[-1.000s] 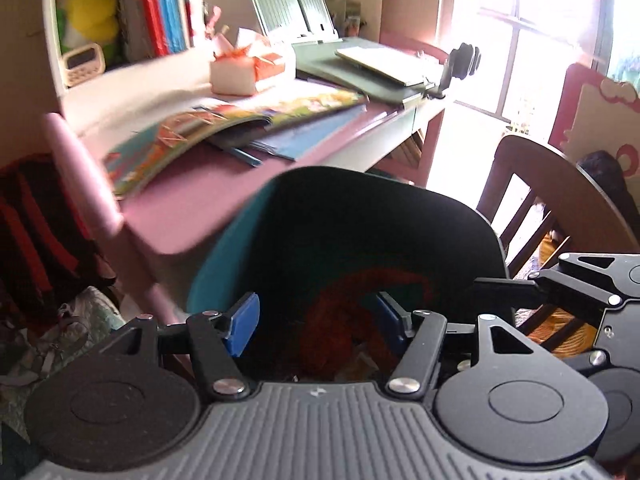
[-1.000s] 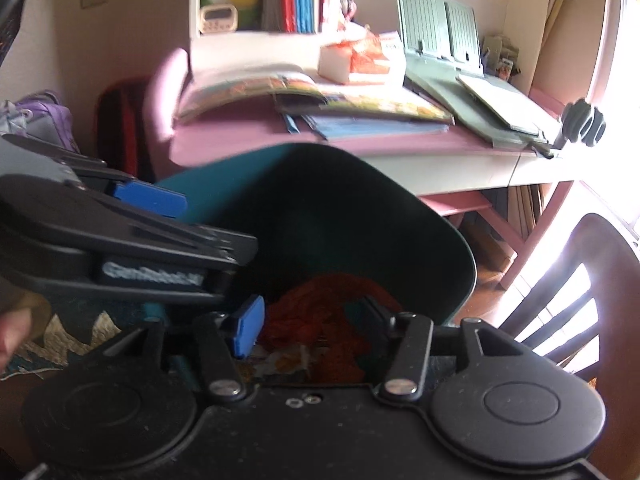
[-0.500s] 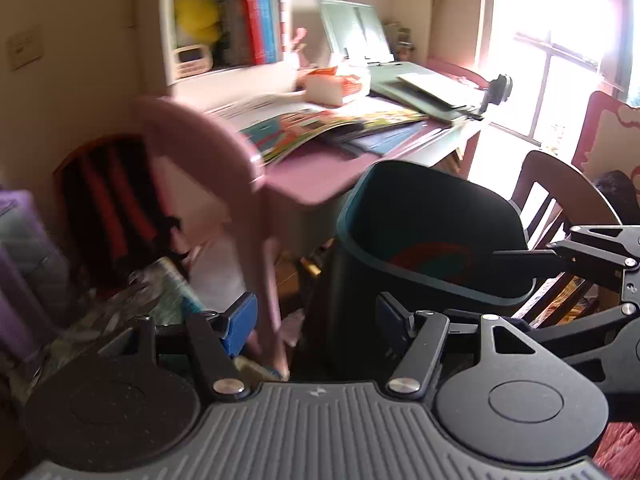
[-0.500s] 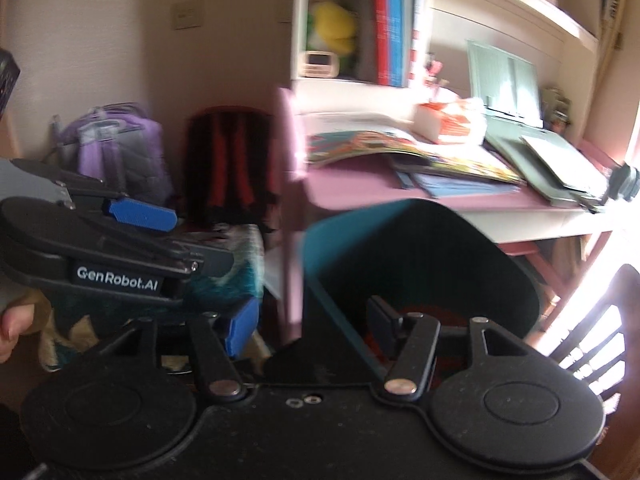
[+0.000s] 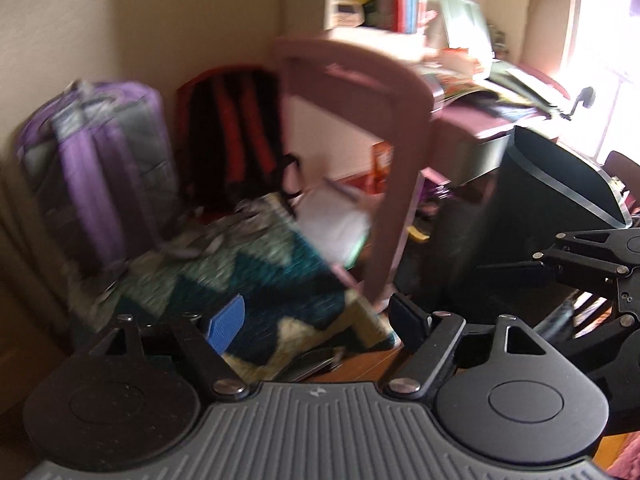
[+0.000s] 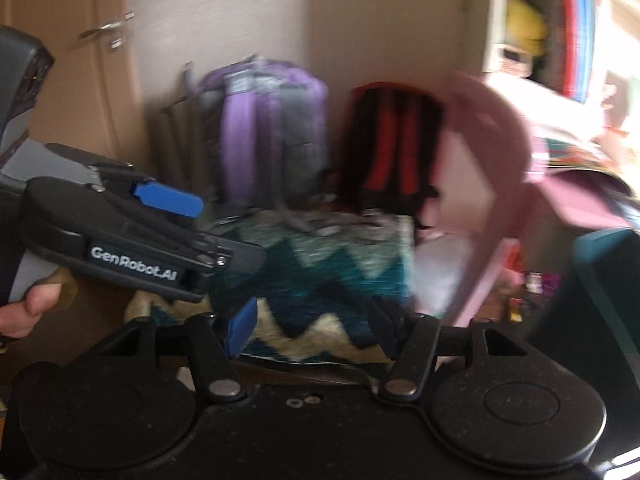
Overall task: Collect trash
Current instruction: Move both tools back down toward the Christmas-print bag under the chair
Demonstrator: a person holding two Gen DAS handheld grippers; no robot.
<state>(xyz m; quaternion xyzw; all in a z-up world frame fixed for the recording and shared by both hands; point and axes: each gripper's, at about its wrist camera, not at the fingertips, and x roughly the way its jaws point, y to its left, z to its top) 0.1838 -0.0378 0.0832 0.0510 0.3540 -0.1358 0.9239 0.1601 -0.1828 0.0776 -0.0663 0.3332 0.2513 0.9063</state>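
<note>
left gripper [image 5: 316, 320]: jaws are opening, blue pad on one side and dark pad on the other, nothing between them. beyond the gap lies a zigzag-patterned teal, navy and cream woven rug [image 5: 256, 276] on the floor.

right gripper [image 6: 314, 322]: jaws apart, released, nothing between them. the same rug [image 6: 320, 280] fills the gap in this view. the left gripper [image 6: 168, 204] also shows at the left of the right wrist view, held by a hand [image 6: 28, 308] at its grip.

task item: the dark bin with a teal rim [image 5: 532, 216] stands on the floor at the right of the left wrist view, beside the pink desk [image 5: 472, 120] and in front of it. in the right wrist view only its edge [image 6: 600, 292] shows at the far right. its contents are not visible. small scraps [image 6: 536, 284] lie on the floor under the desk; blur prevents identification.

surroundings: a pink curved chair back [image 5: 360, 92] stands between the rug and the bin. a purple and grey backpack [image 5: 96, 160] and a black and red backpack [image 5: 240, 128] lean against the wall behind the rug, side by side. books and papers [image 5: 472, 80] lie on the desk. a shelf above holds a yellow soft toy [image 6: 524, 32] and upright books [image 6: 576, 40]. both views are motion-blurred.
</note>
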